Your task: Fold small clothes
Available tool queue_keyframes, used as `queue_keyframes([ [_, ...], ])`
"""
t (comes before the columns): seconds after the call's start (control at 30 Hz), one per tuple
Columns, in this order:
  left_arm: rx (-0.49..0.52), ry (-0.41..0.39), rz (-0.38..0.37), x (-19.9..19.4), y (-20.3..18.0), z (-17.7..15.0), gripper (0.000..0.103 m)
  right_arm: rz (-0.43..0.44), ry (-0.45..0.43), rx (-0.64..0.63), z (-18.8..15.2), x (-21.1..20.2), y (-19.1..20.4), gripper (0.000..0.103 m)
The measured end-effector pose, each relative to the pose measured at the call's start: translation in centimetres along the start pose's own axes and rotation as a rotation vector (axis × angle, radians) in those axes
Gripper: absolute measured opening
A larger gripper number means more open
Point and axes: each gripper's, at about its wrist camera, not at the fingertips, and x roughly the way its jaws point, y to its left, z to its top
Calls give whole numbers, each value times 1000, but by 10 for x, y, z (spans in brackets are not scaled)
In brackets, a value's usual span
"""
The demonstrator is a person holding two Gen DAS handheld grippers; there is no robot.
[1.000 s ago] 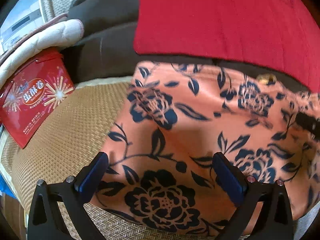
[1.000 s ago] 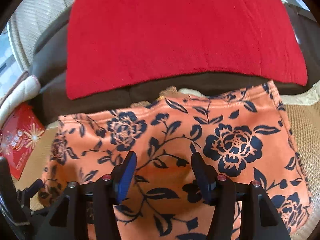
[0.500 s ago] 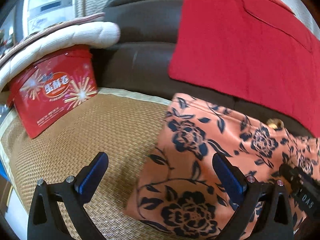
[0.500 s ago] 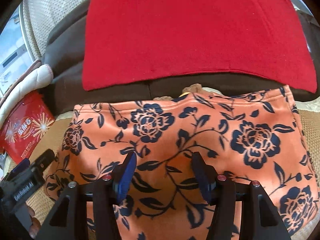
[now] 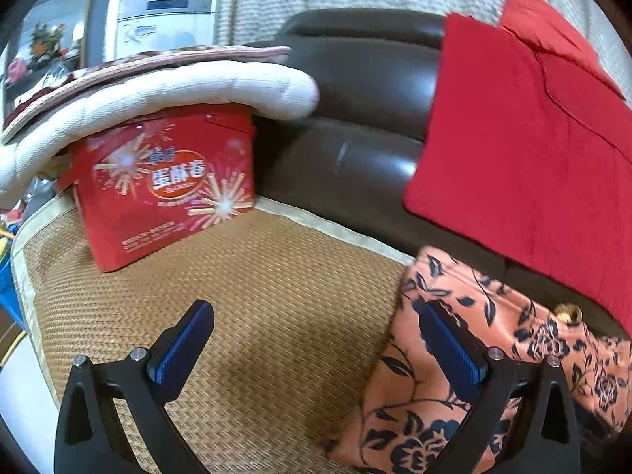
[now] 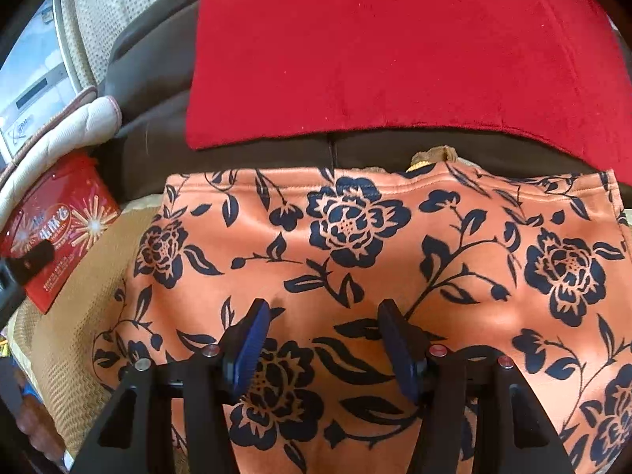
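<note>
As seen from the left wrist: left gripper (image 5: pixel 316 351), jaws spread wide, nothing between them, hanging over bare woven mat (image 5: pixel 245 296). Orange floral garment (image 5: pixel 493 359) at the mat's right side, its far edge against the dark sofa back (image 5: pixel 355 138); the right pad overlaps it in view, contact uncertain. Red snack tin (image 5: pixel 166 185) at the mat's far left corner, under a white quilted pad (image 5: pixel 177 91). Red cloth (image 5: pixel 525 150) draped on the sofa back.

As seen from the right wrist: right gripper (image 6: pixel 324 339), jaws partly spread, pinching nothing, over the garment's near middle. Garment lies flat and compact with a clean hemmed far edge. Judged: folded at least once; whether further folds remain cannot be told.
</note>
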Motion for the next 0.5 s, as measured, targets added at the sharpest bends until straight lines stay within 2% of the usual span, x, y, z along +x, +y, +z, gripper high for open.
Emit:
queue_keyframes([
  [0.5, -87, -58, 65, -10, 27, 15, 103, -26, 26, -24, 0, 8, 5, 61],
])
